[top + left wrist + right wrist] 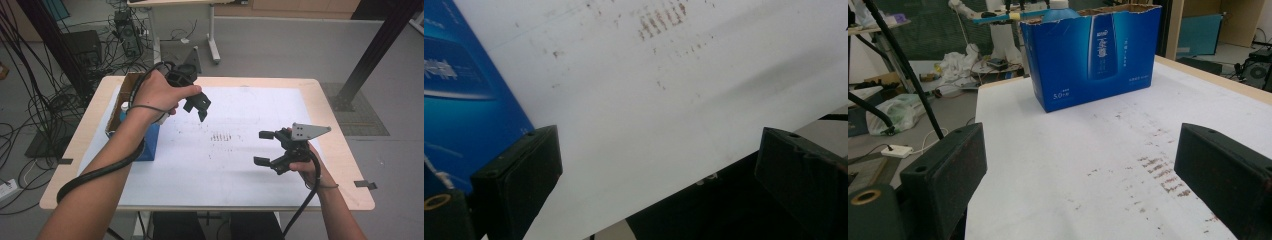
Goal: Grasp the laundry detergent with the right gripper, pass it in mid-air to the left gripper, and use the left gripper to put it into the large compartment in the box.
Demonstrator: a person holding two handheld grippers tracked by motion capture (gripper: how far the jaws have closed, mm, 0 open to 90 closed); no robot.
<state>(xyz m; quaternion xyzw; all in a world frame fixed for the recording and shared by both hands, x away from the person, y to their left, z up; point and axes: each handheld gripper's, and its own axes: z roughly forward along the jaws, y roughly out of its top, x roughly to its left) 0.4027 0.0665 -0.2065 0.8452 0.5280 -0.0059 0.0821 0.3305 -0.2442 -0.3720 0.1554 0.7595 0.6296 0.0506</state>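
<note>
Above the white sheet (240, 150), both tongs, left (201, 109) and right (265, 148), gape wide and empty near the blue box (1093, 55)

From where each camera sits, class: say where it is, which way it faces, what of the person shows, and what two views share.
High view: above the person's side, looking forward and down on the table; both forearms, left gripper, right gripper.
Left gripper view: on the left gripper, facing down at the white sheet; its open fingers.
Right gripper view: on the right gripper, facing level across the table; its open fingers.
Shared: the blue box, also at the left gripper view's edge.
</note>
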